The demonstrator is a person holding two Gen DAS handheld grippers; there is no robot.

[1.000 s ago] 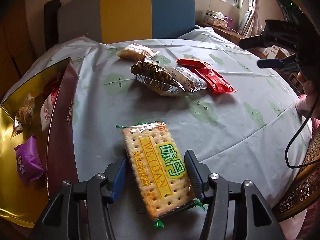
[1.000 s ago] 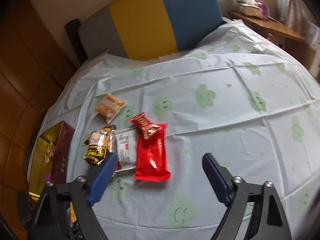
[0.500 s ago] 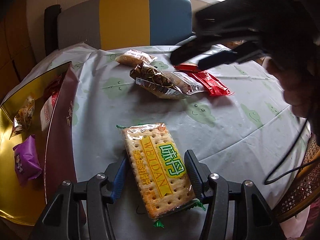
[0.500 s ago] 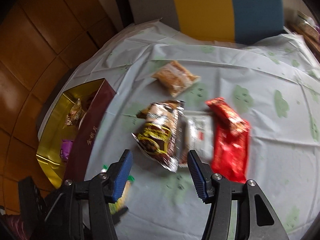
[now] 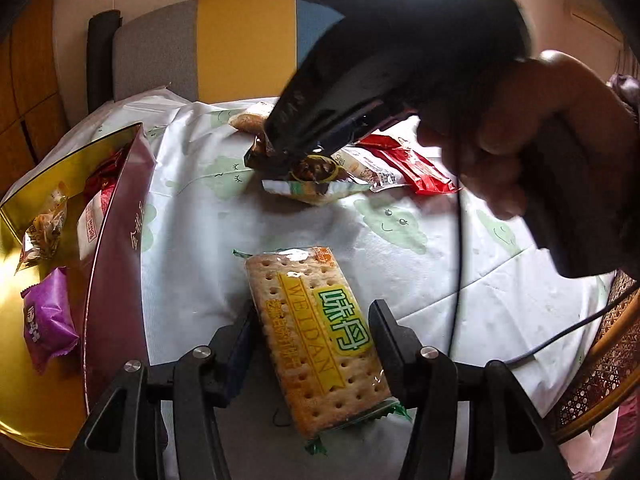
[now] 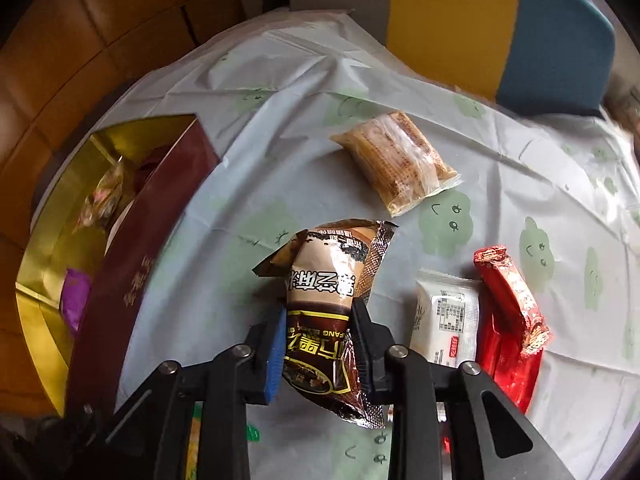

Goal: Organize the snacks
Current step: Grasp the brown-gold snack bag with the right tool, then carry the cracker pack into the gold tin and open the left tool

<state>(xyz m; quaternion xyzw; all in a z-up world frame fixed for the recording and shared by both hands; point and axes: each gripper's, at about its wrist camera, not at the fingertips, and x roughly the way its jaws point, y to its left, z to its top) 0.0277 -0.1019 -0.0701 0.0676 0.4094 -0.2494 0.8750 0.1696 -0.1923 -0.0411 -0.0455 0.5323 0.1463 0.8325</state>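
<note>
A yellow-and-green cracker pack (image 5: 320, 332) is pinched between the pads of my left gripper (image 5: 314, 308), which is shut on it above the near part of the table. My right gripper (image 6: 319, 312) points steeply down at the snack pile. Its jaws are closing tight on a brown foil snack packet (image 6: 328, 272), and both pads press its sides. In the left wrist view that packet (image 5: 316, 170) shows under the right gripper's black body, held by a person's hand (image 5: 520, 140).
A maroon box with a gold lining (image 5: 116, 240) stands at the left with a purple packet (image 5: 46, 324) and other snacks inside. A wafer pack (image 6: 396, 160), a white packet (image 6: 444, 316) and red packets (image 6: 508, 320) lie on the cloth. A chair (image 5: 240, 40) stands behind.
The right gripper swung left and down over the snack pile, rolled, and shut on the brown foil packet. The left gripper kept still with the cracker pack.
</note>
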